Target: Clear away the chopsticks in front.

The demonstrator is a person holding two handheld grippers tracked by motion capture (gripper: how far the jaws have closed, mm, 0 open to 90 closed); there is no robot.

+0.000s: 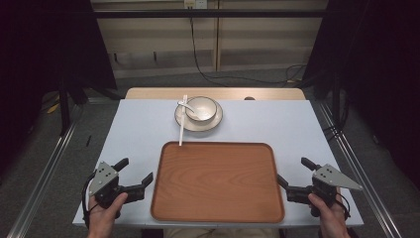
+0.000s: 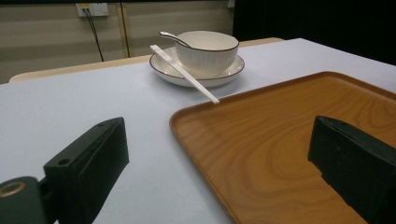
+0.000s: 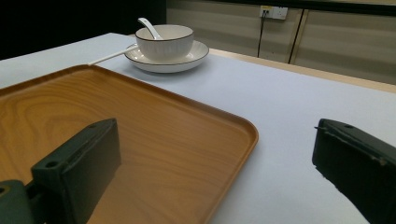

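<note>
The left gripper (image 1: pixel 134 172) is sitting at the near left of the table (image 1: pixel 138 129), held in a hand (image 1: pixel 105 218) coming in from the bottom edge. Its jaws are standing wide apart with nothing between them. In the left gripper view one jaw is hanging over bare table and the other over the near left corner of the tray (image 2: pixel 289 135), so the tray's left rim is running up between the two.

The tray (image 1: pixel 218 183) is lying flat between the two grippers, just beside each, and is carrying nothing. Beyond its far edge, well ahead of both grippers, a plate (image 1: pixel 214 122) is sitting with a bowl (image 1: pixel 204 107) on it. A spoon (image 1: pixel 187 107) is resting in the bowl. White chopsticks (image 1: pixel 182 124) are leaning on the plate's left rim, their near tips reaching the tray's far edge.

The right gripper (image 1: pixel 291 174) is sitting at the near right, held in the other hand (image 1: pixel 331 218). Its jaws are also gaping wide and gripping nothing. In the right gripper view one jaw is hovering over the tray's near right corner (image 3: pixel 140 135) and the other over bare table.
</note>
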